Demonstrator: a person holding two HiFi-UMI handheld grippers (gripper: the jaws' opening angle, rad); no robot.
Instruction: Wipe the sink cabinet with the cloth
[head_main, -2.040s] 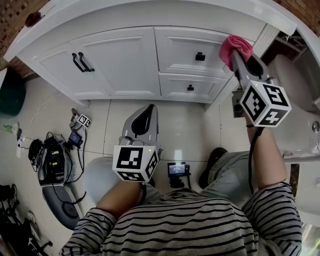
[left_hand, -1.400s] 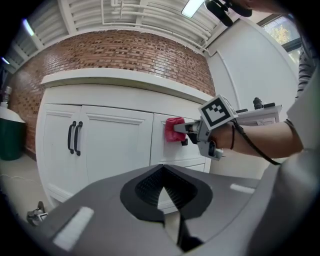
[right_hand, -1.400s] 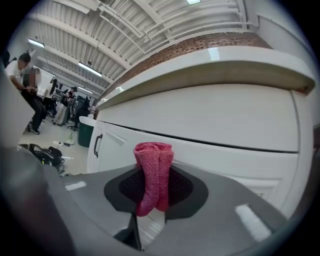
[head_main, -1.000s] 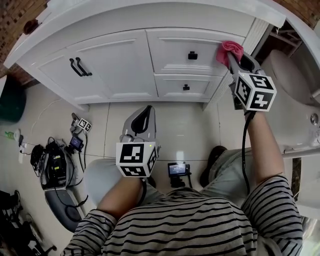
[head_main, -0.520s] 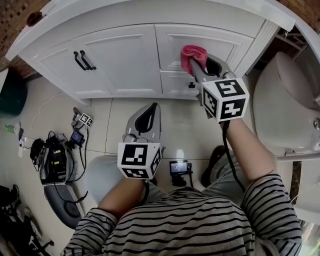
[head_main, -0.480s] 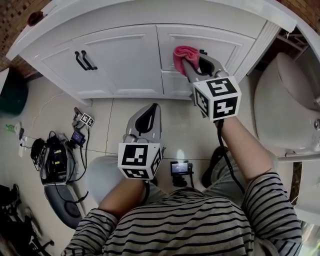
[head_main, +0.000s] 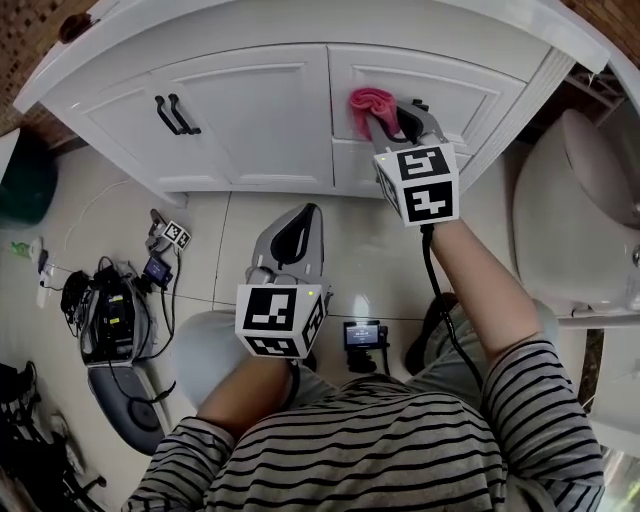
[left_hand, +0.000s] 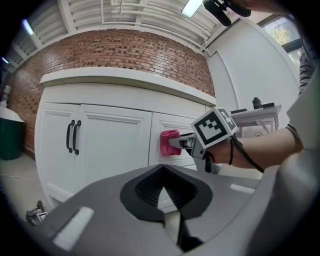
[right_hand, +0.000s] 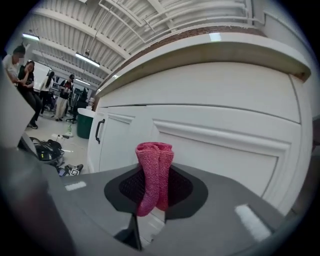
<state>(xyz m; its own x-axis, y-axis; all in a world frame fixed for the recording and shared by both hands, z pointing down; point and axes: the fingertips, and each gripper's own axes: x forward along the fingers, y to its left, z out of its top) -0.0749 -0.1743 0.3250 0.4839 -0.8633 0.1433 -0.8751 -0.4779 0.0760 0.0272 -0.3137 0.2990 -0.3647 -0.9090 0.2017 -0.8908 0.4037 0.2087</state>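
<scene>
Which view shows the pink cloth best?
Right gripper view: the cloth is central and large, clamped in the right gripper. Head view shows it small against the drawer front; left gripper view shows it small, side-on.

Brick wall (left_hand: 125, 50), pale tiled floor (head_main: 360, 250), perhaps a toilet (head_main: 570, 220) alongside

Right gripper (head_main: 388, 120): arm stretched out ahead of me, jaws clamped on the cloth (head_main: 366, 102), marker cube facing up. Left gripper (head_main: 300, 222): parked low and close to my body, elbow bent, pointing forward, jaws together with nothing between them.
</scene>
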